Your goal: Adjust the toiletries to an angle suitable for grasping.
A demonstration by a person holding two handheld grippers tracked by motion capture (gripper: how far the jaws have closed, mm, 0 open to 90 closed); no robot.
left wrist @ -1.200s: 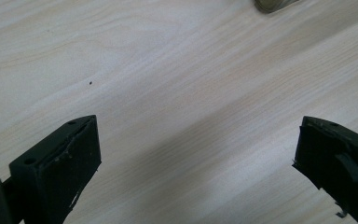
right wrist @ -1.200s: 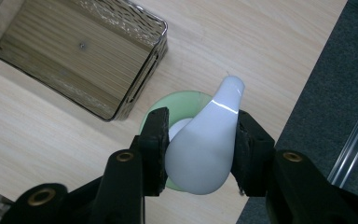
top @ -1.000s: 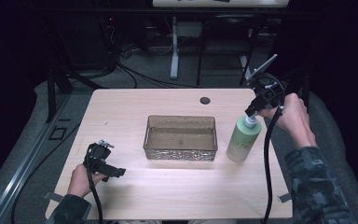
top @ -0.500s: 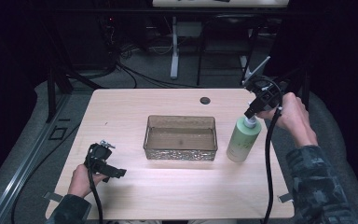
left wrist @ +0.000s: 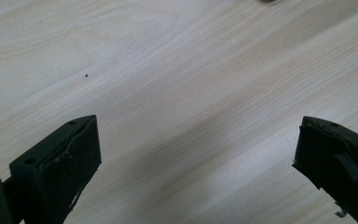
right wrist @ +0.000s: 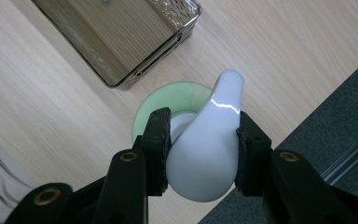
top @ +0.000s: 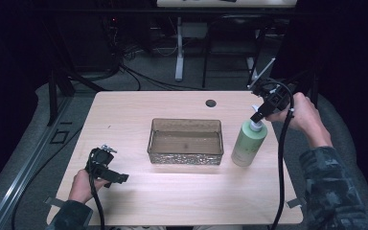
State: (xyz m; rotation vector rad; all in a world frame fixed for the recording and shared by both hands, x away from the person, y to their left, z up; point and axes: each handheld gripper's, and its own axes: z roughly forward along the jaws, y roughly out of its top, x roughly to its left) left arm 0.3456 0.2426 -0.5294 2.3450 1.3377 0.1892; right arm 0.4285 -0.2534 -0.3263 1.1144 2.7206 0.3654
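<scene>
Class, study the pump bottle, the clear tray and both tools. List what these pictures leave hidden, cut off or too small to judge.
- Pump bottle body: in the right gripper view its white pump head and the right tool cover most of it.
- Bottle label: too small in the high view.
- Left tool: the left gripper view cuts off both jaws at the bottom edge.
- Tray: cut off by the right gripper view's top edge.
- Dark disc on the table: too small to identify.
</scene>
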